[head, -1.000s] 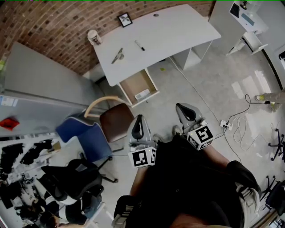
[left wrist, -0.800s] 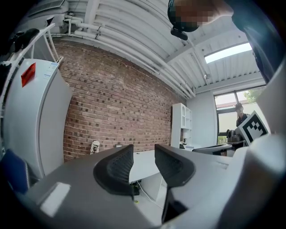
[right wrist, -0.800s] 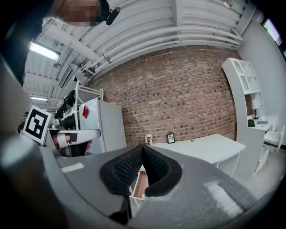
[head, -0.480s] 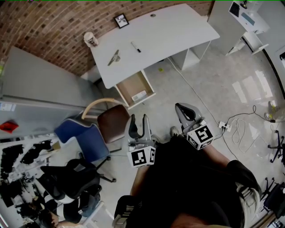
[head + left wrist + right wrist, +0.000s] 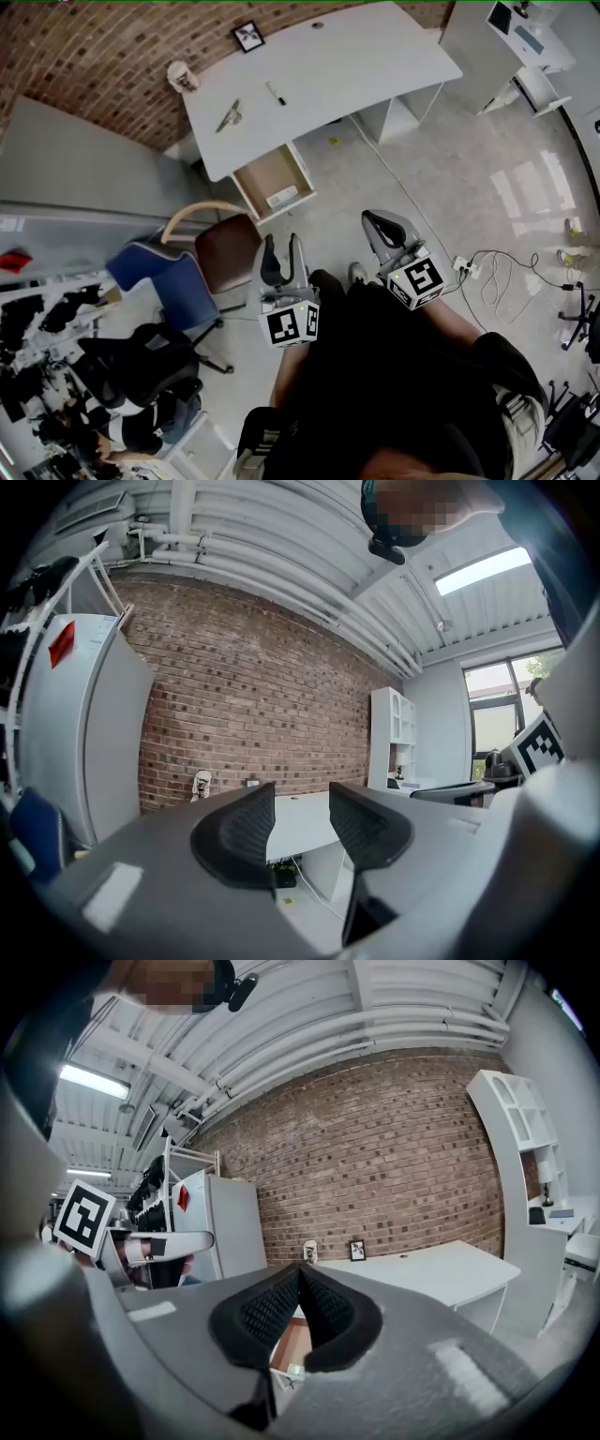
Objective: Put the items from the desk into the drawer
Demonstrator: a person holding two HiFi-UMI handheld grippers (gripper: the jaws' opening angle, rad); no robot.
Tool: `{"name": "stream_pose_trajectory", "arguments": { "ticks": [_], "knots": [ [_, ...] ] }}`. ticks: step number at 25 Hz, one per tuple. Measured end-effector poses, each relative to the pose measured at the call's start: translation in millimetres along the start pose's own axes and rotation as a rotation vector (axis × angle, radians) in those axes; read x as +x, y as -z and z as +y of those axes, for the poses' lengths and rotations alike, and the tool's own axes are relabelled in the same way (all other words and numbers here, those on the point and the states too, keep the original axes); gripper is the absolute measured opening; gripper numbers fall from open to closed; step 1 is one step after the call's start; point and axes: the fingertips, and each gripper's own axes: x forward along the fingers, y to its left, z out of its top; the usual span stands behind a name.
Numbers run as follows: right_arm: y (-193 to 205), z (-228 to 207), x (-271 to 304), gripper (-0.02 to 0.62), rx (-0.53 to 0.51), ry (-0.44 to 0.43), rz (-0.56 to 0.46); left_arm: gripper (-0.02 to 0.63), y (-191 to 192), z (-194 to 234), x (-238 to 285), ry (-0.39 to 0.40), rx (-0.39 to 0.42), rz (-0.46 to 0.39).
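My left tongs point(image 5: 278, 258), lower centre of frame: jaws apart, holding nothing. My right tongs point(image 5: 382, 228), just right of them: jaws pressed together, empty. Surface point(image 5: 375, 66), top of frame, well apart from both: marker point(image 5: 275, 93), metal tool point(image 5: 229, 116), cup point(image 5: 178, 75), picture frame point(image 5: 248, 36). Drawer point(image 5: 262, 176) beneath its edge: open, white item point(image 5: 281, 197) inside.
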Motion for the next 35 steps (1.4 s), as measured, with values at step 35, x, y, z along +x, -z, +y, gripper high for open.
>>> {"name": "stream_pose_trajectory", "arguments": {
  "ticks": [35],
  "knots": [
    [-57,-113,224,0.003,-0.030,0.117,0.044,0.192,-1,113,254,0.077,-0.052,0.033]
  ]
}}
